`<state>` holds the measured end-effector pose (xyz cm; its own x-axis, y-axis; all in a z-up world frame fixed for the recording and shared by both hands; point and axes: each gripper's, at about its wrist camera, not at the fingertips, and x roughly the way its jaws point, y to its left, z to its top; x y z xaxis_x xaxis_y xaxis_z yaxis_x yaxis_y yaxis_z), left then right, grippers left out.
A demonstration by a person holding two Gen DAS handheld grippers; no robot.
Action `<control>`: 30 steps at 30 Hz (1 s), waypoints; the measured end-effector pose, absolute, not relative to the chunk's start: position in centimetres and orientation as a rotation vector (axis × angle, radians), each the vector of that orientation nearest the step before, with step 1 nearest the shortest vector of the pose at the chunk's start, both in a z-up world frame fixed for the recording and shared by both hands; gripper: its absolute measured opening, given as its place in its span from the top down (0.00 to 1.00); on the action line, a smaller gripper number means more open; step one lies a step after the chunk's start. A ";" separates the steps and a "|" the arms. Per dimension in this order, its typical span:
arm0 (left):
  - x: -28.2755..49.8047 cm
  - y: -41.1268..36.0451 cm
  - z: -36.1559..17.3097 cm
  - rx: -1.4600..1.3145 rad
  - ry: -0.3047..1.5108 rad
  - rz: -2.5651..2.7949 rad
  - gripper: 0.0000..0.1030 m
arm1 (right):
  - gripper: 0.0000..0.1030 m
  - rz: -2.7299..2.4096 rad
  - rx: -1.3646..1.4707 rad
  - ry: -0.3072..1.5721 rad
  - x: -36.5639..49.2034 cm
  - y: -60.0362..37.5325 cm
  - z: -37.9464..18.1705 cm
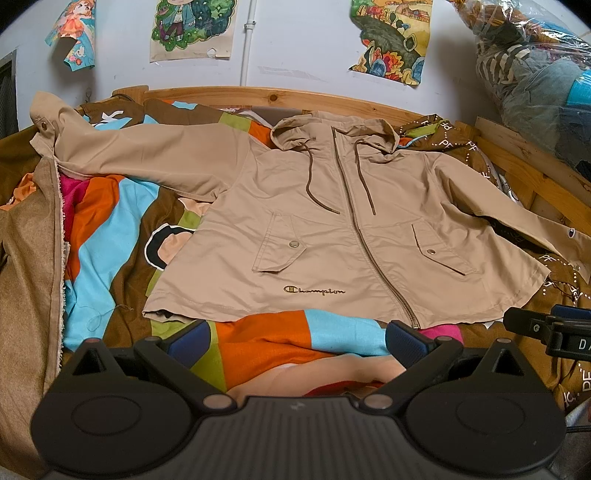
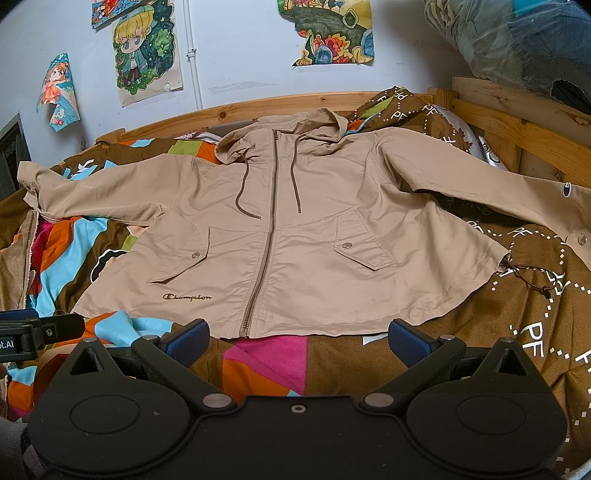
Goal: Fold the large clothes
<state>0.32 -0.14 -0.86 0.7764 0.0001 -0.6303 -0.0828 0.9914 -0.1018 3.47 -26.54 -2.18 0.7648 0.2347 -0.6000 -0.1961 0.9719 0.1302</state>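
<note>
On my left camera I see the left gripper (image 1: 297, 341) spread wide, its blue pads (image 1: 186, 338) holding nothing and hovering just short of the hem of the beige hooded jacket (image 1: 332, 229), over the bright patchwork bedspread (image 1: 266, 343). The jacket lies face up and zipped, hood toward the wooden headboard (image 1: 258, 96), both sleeves flung outward; its left-hand sleeve in this view drapes over a tan fleecy garment (image 1: 29, 258) bunched at the bed's edge. Behind the headboard the pale wall carries cartoon posters (image 1: 192, 29), and a clear plastic bag of clothes (image 1: 535, 74) is stacked in the right corner. At the right edge of this view I catch the tip of my other tool. Moving to the right camera, the right gripper (image 2: 299, 341) is likewise fully spread with bare pads (image 2: 410, 339), touching nothing, poised just before the jacket's hem near the bottom of the zipper (image 2: 266, 229). Here the bedspread turns to brown cloth printed with white dotted "PF" letters (image 2: 532, 332), and the jacket's far sleeve runs out across it toward the wooden side rail (image 2: 517, 125). Both tools sit low and level, side by side, pointing along the bed toward the hood; I see no hand in either view.
</note>
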 end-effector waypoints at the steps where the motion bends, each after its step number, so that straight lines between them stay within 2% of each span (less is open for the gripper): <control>1: 0.3 -0.1 -0.9 -0.126 0.681 0.045 0.01 | 0.01 0.234 0.061 0.660 3.5 -26.5 -2.2; 30: 0.5 0.0 -1.1 -0.157 0.718 0.024 0.01 | 0.01 0.150 0.052 0.663 3.7 -27.1 -1.6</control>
